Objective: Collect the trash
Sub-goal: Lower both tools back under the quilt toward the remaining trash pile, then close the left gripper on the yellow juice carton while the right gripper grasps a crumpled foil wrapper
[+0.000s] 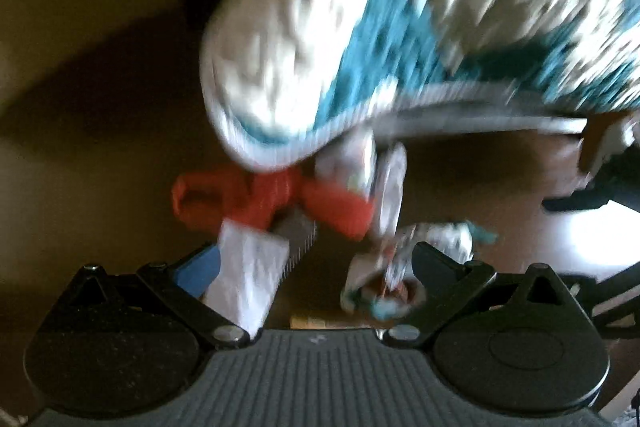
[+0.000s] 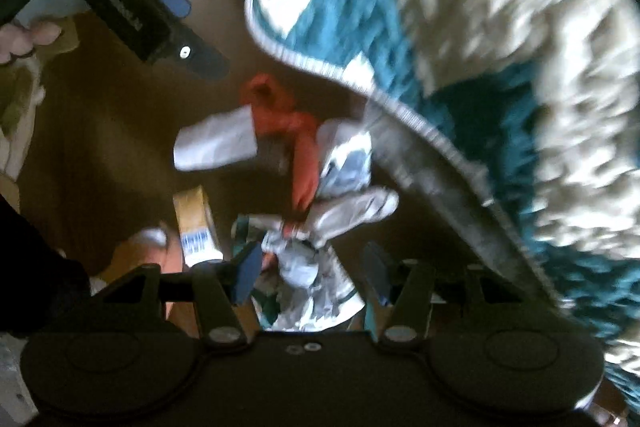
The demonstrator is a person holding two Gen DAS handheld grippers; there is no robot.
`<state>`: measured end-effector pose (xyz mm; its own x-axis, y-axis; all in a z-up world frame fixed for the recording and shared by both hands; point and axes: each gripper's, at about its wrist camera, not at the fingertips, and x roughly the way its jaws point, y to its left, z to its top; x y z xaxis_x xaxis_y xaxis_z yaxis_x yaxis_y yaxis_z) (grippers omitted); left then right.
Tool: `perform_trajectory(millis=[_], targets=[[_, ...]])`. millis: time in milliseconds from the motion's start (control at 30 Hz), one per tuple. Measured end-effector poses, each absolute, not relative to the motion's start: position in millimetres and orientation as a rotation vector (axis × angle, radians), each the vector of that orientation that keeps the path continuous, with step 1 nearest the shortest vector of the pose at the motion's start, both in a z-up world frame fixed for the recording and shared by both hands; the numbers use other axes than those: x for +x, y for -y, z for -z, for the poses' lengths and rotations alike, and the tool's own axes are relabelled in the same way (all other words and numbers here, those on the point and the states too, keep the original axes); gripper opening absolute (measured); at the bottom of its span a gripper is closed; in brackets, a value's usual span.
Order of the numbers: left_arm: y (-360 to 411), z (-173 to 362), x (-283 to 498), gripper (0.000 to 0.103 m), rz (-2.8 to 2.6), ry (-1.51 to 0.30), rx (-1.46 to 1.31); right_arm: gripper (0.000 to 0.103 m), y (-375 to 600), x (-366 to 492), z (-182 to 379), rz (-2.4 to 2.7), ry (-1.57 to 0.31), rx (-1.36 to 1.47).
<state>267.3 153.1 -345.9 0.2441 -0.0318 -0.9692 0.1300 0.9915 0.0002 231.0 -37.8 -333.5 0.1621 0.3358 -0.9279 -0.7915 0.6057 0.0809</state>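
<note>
Pointing steeply down, right gripper point(image 2: 310, 277) open, astride crumpled wrappers point(image 2: 308, 227) on brown floor beside quilt point(image 2: 500, 47), ready for pinching; left gripper point(image 1: 316, 267) also open, empty, over same litter

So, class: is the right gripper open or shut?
Open. In the right wrist view the right gripper shows a wide gap between its blue pads, with crumpled silver wrappers beyond; nothing looks pinched.
</note>
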Motion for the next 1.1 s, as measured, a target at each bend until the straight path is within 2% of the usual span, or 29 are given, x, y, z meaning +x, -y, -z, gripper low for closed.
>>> perform_trajectory(millis=[167,400,733,900,1033,1100], targets=[[-159.8,418.9,257.2,0.102,0.092,-1.455,0.065,0.056,16.8,228.5,384.4,-0.902,-1.21,-0.584],[-173.5,490.6,249.7,0.102,-0.013,-1.599,-0.025,0.054,-5.9,222.7,448.7,-0.942,-1.219,-0.739],[-205.8,555.4,242.8,0.097,-0.202,-1.742,-0.318,0.054,-23.3,217.8,501.0,-0.999,-1.2,-0.852],[-206.8,575.3,242.7,0.083,-0.21,-1.785,-0.372,0.053,-34.2,212.4,516.6,-1.004,-1.152,-0.925],[-203.1,583.7,244.1,0.063,-0.188,-1.801,-0.384,0.051,-36.5,214.1,526.3,-0.999,-1.154,-0.929],[-200.5,586.7,245.9,0.058,-0.167,-1.806,-0.379,0.048,-36.7,212.8,528.1,-1.002,-1.134,-0.954]])
